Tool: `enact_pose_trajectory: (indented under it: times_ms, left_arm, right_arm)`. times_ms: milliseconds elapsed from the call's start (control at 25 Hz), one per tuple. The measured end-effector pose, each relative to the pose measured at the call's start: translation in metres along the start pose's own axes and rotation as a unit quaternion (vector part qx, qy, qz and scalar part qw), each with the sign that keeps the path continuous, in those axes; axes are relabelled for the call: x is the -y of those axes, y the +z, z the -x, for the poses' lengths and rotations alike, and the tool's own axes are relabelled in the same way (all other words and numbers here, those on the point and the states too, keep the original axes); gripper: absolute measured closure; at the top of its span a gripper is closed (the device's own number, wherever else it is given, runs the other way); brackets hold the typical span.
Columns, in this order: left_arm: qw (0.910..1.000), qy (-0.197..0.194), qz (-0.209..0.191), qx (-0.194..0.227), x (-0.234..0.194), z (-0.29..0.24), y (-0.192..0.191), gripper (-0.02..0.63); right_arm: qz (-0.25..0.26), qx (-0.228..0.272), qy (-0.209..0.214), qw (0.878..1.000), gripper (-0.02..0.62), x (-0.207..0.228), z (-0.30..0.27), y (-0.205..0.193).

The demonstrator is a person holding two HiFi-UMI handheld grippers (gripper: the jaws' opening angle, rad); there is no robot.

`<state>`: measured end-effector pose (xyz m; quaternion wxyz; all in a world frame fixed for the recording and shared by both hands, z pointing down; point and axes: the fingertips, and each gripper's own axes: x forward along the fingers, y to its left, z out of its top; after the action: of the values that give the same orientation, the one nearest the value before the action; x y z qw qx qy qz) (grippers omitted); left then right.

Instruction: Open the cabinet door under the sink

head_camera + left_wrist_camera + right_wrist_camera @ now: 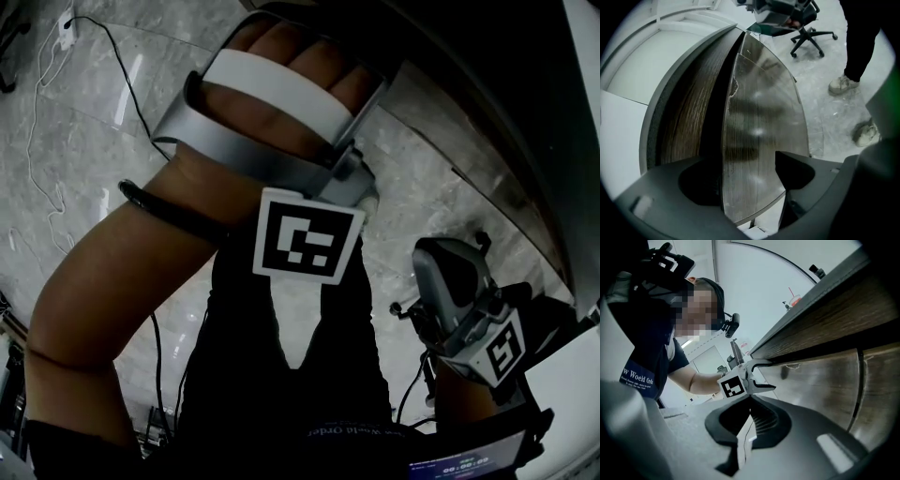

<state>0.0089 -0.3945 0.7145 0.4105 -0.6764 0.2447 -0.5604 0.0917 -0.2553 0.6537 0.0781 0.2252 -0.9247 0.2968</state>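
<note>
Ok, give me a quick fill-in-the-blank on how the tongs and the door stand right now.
1. The left tongs stand ___ with the door edge between them.
2. The right tongs are ___, with nothing between them.
3. On the floor beyond the door stands an office ___.
Missing words: open; shut; chair.

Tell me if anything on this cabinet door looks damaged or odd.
Yes. In the left gripper view the cabinet door has a ragged patch on its edge, like chipped or peeling film. The door also seems ajar, a dark gap beside it.
</note>
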Motion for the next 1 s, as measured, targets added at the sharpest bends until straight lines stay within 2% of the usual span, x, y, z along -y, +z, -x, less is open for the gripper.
enact_pose_trajectory:
  times_ms: [200,520,680,720,1000]
  left_arm:
    - [0.9933,-0.110,0.018,0.033,-0.013,0.022,0.003,0.278]
    - [0.9765,-0.205,0.000,0.067,0.024,0.038,0.004,0.349]
    - [0.9705,-0.229,-0.032,0.066,0.045,0.046,-0.008,0.387]
    - [0.9698,-0.231,-0.042,0.067,0.048,0.047,-0.012,0.416]
    - [0.9591,-0.250,-0.094,0.092,0.047,0.046,-0.020,0.499]
  right_arm:
    - [-0.002,0.006,-0.003,1.000,0.594,-0.014,0.011,0.041]
    - [-0.007,0.033,-0.015,0.999,0.594,-0.010,0.025,0.034]
    - [-0.009,0.050,-0.022,0.998,0.594,-0.008,0.021,0.034]
    - [-0.007,0.056,-0.025,0.998,0.594,-0.008,0.020,0.036]
    - [-0.005,0.086,-0.066,0.994,0.594,-0.006,0.037,0.052]
